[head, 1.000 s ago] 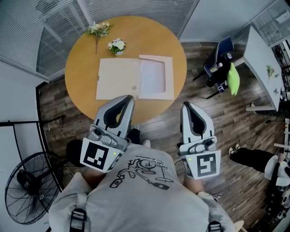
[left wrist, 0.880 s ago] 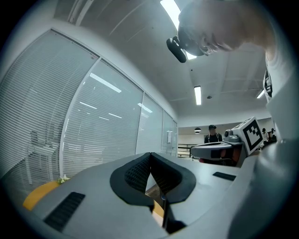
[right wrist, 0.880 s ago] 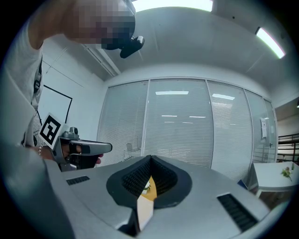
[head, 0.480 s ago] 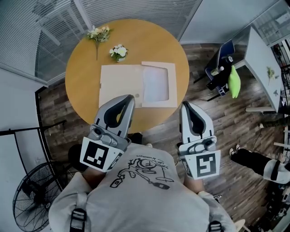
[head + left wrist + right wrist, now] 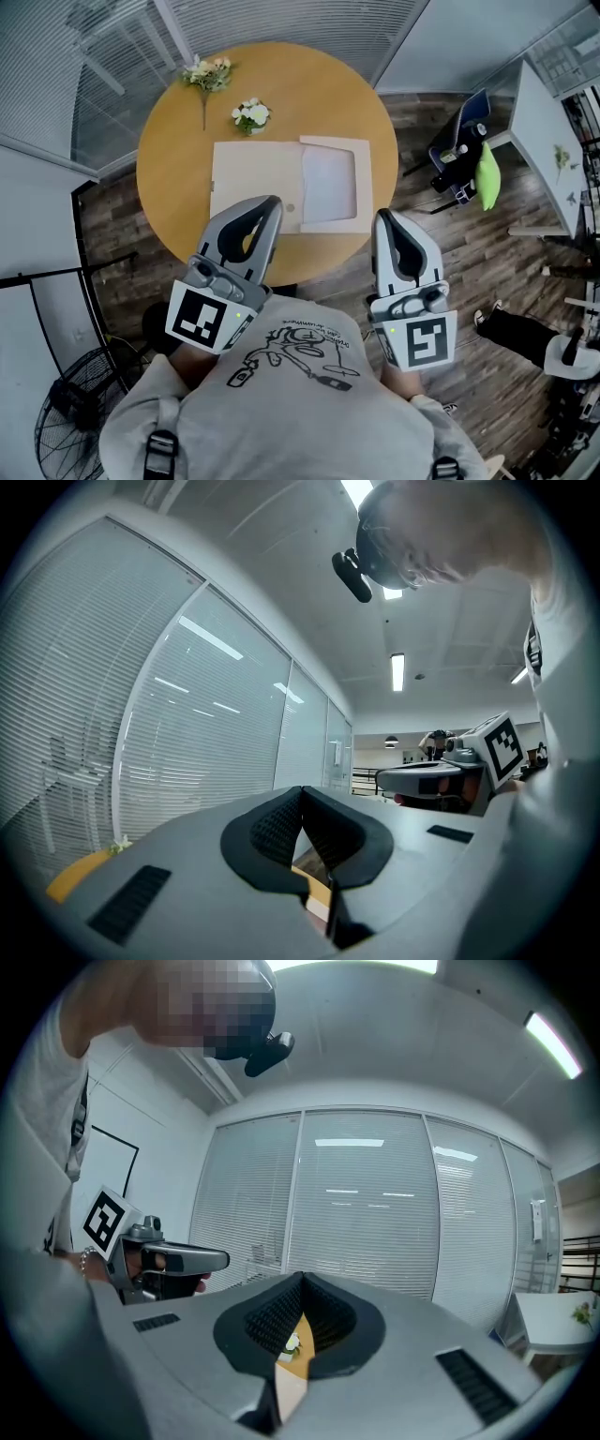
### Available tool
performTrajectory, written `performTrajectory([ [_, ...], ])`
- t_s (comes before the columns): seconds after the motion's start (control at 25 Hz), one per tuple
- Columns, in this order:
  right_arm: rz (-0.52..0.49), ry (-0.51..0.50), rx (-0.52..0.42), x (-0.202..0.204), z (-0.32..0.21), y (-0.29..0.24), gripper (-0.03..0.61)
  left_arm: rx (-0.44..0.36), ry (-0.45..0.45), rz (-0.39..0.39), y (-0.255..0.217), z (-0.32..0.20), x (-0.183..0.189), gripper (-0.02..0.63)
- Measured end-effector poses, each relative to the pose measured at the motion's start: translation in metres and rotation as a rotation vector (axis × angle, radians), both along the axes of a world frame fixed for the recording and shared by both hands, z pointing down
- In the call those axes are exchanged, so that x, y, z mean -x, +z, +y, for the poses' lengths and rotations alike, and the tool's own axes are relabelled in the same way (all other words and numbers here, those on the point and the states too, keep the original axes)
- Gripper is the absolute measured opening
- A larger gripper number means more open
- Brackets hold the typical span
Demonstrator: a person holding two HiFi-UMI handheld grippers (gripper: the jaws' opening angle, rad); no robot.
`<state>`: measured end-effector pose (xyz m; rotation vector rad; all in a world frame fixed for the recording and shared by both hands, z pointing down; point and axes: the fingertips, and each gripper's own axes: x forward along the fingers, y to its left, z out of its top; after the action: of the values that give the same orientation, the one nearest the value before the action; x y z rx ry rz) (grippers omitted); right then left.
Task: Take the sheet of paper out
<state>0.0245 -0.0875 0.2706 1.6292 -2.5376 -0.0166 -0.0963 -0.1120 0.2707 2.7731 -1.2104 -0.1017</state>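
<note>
A beige folder [image 5: 251, 178] lies flat on the round wooden table [image 5: 169, 159]. Its right half is a frame with a white sheet of paper [image 5: 330, 183] showing inside. Both grippers are held level in front of the person's chest at the table's near edge. The left gripper [image 5: 273, 201] is shut with nothing in it, and in the head view its tips overlap the folder's near edge. The right gripper [image 5: 382, 216] is also shut and empty, near the folder's near right corner. The left gripper view shows its own jaws [image 5: 302, 789] closed, and the right gripper view [image 5: 302, 1277] shows the same.
Two small flower bunches [image 5: 208, 73] [image 5: 251, 114] lie on the table's far side. Glass walls with blinds [image 5: 281, 19] stand behind it. A blue chair [image 5: 457, 141] with a green item [image 5: 484, 169] is at right, a floor fan [image 5: 70, 412] at lower left.
The table and folder have come nearer in the head view as the person and both grippers moved toward them. Both grippers stay shut.
</note>
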Motion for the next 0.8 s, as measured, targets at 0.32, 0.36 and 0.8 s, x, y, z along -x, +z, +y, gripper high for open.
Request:
performTrajectory([
  [0.32,-0.006,0.005,0.003,0.005,-0.017,0.005,0.008,0.01,0.021,-0.017,0.008,-0.017,0.001,0.02],
  [0.36,-0.007,0.006,0.003,0.004,-0.018,0.005,0.008,0.01,0.025,-0.022,0.009,-0.019,0.0,0.02],
  [0.8,-0.011,0.006,-0.008,0.004,-0.032,0.003,0.008,0.005,0.013,-0.021,0.009,-0.031,0.001,0.02],
])
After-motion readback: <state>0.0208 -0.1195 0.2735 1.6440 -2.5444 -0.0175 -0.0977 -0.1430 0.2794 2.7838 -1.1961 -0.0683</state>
